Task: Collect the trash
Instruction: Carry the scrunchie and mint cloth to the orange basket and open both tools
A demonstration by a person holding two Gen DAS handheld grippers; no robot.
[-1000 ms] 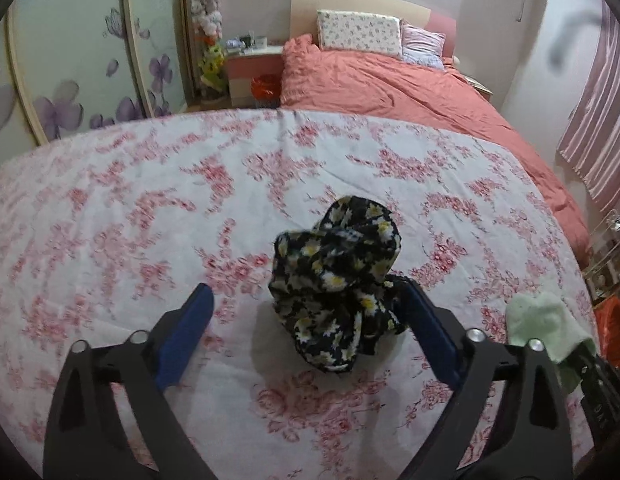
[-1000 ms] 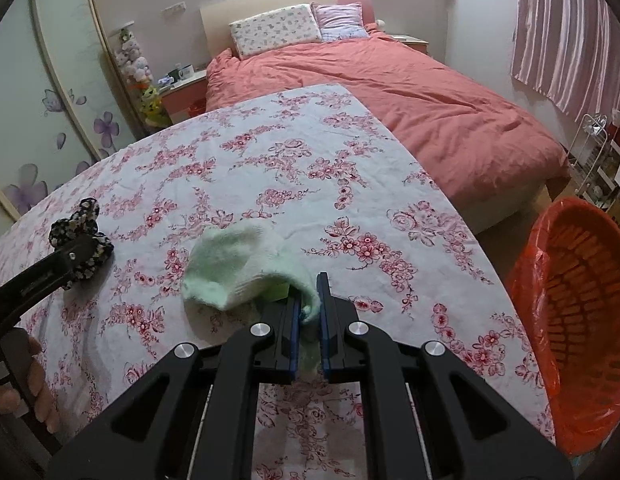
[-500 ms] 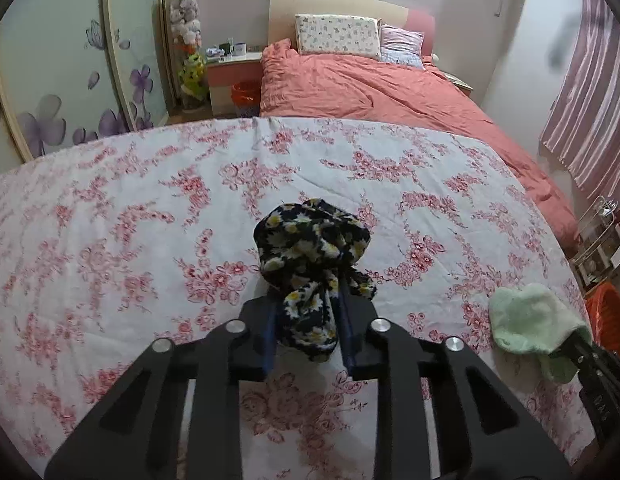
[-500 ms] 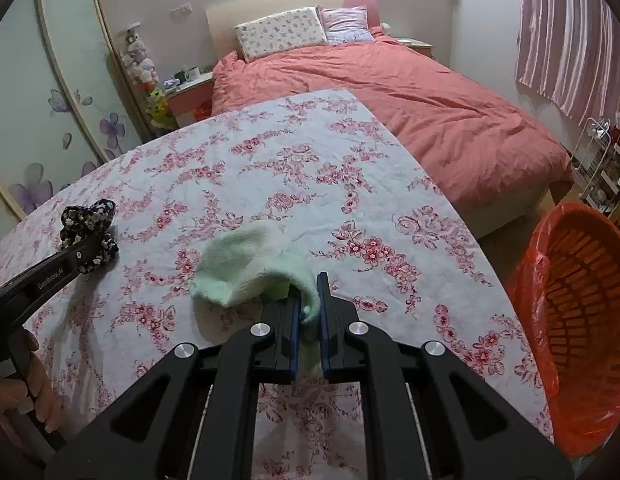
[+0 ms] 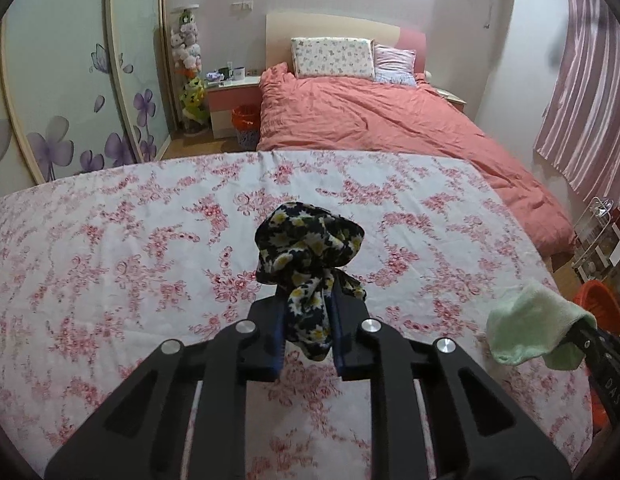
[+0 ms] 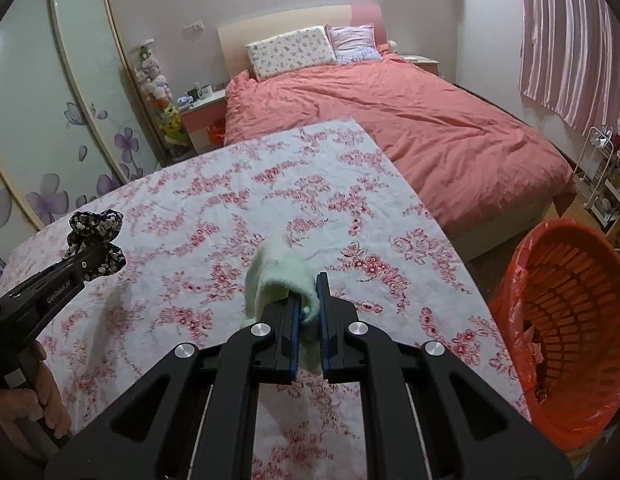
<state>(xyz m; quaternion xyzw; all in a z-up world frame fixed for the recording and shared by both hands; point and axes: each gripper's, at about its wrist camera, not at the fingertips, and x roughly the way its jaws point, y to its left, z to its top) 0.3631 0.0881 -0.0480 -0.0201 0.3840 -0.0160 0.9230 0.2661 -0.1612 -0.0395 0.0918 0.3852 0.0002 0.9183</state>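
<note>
Here, my left gripper has just clamped onto the dark floral cloth and raised it off the flowered table cover. My right gripper pinches the pale green cloth, also lifted. Rightmost, the orange basket stands unobstructed beside the table; both loads look ready for it.

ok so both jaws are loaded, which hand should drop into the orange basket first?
Right, probably. The right gripper is shut on the green cloth, and the orange basket stands just off the table edge on its side. The left gripper, shut on the black floral cloth, is farther from it.
</note>
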